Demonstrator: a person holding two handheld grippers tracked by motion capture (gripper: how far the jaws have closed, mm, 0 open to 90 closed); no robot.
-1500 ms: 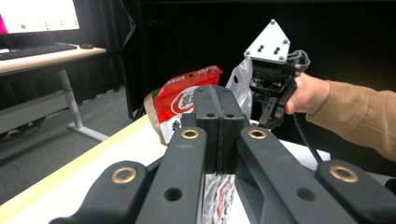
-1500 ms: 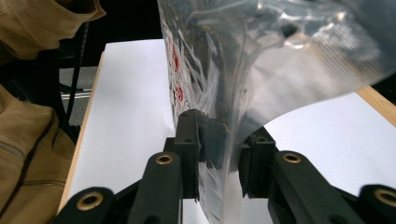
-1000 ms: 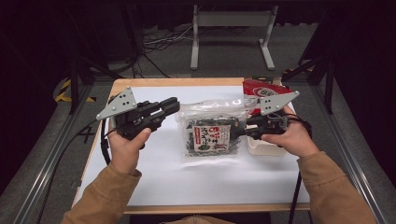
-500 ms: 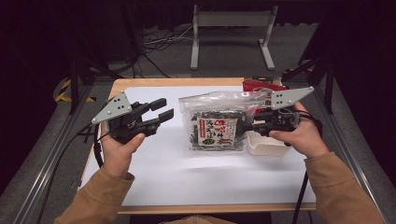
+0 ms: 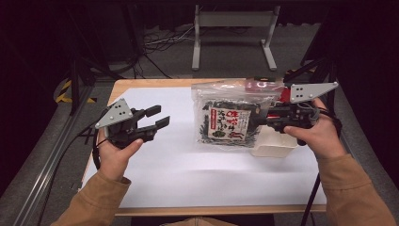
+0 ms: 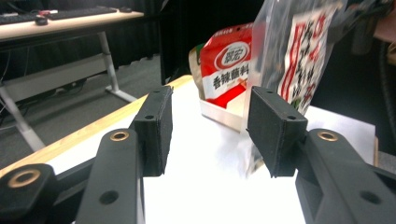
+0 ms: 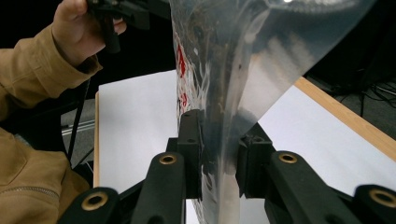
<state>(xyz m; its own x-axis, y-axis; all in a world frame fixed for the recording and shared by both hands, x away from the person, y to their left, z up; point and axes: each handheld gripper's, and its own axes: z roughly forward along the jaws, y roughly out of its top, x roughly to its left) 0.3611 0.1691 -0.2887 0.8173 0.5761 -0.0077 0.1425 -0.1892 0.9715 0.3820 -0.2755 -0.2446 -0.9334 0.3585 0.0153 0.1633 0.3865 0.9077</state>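
Observation:
A clear plastic bag (image 5: 230, 120) of dark dried seaweed with a red and white label hangs tilted above the white table (image 5: 188, 174), right of centre. My right gripper (image 5: 261, 121) is shut on its right edge. In the right gripper view the two jaws pinch the clear film (image 7: 243, 70) at my right gripper (image 7: 219, 154). My left gripper (image 5: 159, 117) is held open at the table's left, apart from the bag, with nothing between its jaws. From the left gripper view, my left gripper (image 6: 210, 130) points toward the bag (image 6: 303, 46).
A low white box (image 5: 275, 143) stands under the right hand, and a red snack packet (image 5: 263, 85) lies behind the bag. In the left gripper view the red packet (image 6: 229, 60) leans in the white box (image 6: 219, 114). The table's wooden edge (image 5: 141, 84) runs along the back.
The right gripper has lifted the bag off the table and carried it a little to the right. The left gripper has drawn back slightly to the left, away from the bag.

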